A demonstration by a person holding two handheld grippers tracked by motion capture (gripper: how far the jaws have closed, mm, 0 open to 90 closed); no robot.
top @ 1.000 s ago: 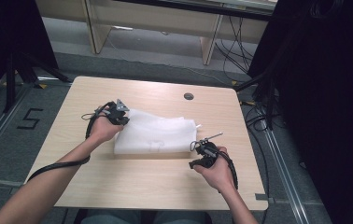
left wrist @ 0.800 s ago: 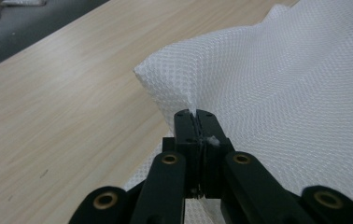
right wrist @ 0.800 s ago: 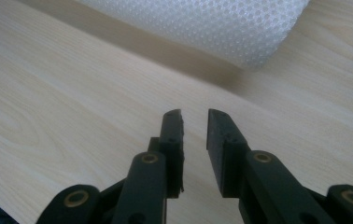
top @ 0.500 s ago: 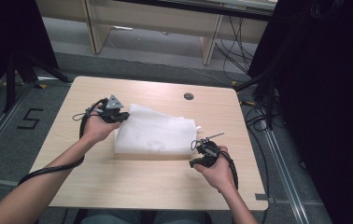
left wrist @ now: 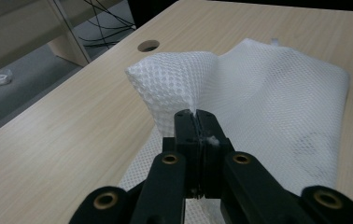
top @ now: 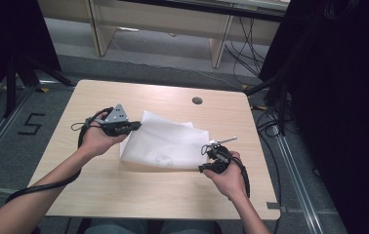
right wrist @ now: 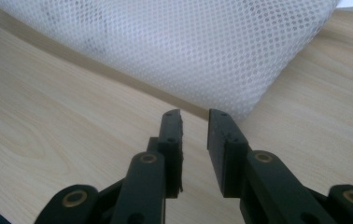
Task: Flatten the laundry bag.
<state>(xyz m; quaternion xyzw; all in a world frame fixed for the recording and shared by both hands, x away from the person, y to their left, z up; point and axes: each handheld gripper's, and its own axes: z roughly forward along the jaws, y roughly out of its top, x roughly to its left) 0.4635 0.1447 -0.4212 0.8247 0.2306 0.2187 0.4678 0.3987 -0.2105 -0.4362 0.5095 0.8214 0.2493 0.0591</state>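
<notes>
A white mesh bag (top: 165,141) lies flat in the middle of the wooden table (top: 99,190). My left gripper (top: 134,126) is at the bag's far left corner, shut on a pinch of the mesh (left wrist: 174,84). That corner is lifted off the table into a peak, seen over the left gripper (left wrist: 197,114) in its own view. My right gripper (top: 203,167) rests by the bag's near right corner. In the right gripper view the right gripper (right wrist: 194,116) has a small gap between its jaws with nothing in it, just short of the bag's edge (right wrist: 230,100).
A round cable hole (top: 197,100) sits in the table behind the bag. Wooden furniture legs (top: 219,46) stand beyond the far edge. Cables (top: 270,122) lie on the floor to the right, and a "5" mark (top: 31,124) is on the floor to the left.
My left gripper has moved a little left and upward, taking the bag's corner with it. The right gripper has stayed where it was.
</notes>
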